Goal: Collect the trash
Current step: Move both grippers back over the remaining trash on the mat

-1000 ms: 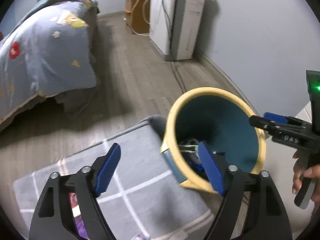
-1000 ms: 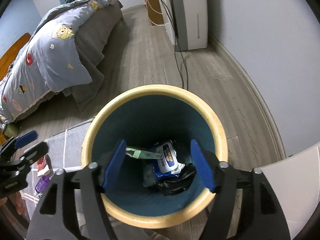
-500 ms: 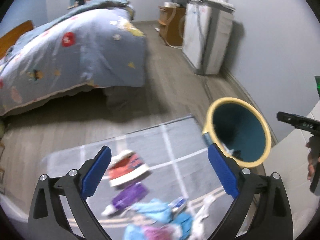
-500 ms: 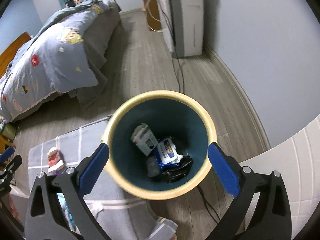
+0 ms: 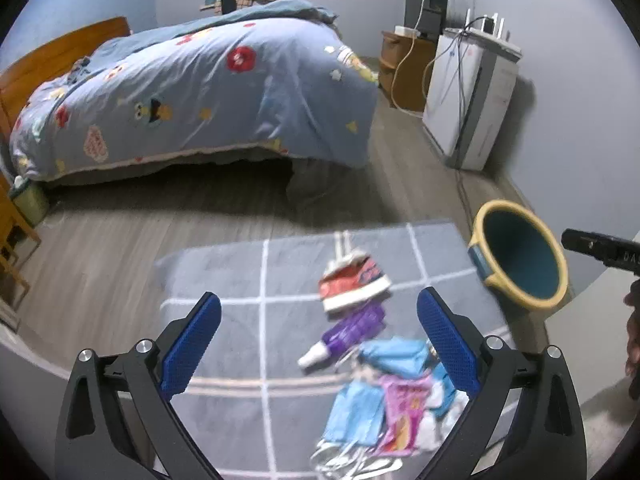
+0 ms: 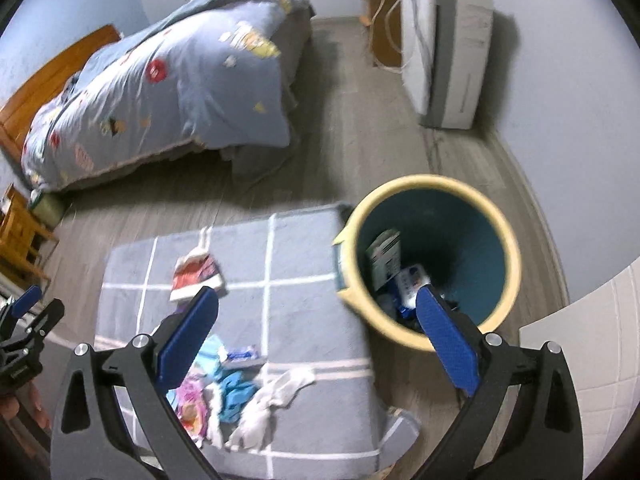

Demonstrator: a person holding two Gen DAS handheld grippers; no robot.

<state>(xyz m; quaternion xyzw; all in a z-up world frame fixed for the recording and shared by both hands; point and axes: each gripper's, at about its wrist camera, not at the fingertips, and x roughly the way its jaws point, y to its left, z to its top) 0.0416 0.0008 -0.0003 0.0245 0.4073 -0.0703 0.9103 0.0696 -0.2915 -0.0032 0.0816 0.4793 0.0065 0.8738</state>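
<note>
Left wrist view: the left gripper [image 5: 318,342], jaws wide apart and empty, hangs over trash [image 5: 376,376] strewn on the rug [image 5: 224,276], the bin [image 5: 520,256] beside it. Right wrist view: the right gripper [image 6: 316,340], also spread and empty, hangs above the rug's edge beside the bin [image 6: 432,256], which holds some trash [image 6: 386,258].

Dim, cool indoor light; soft shadow under bed [image 5: 192,92]. Motion blur smears rug [image 6: 288,312] litter. Strong fisheye bending, black vignette corners.
</note>
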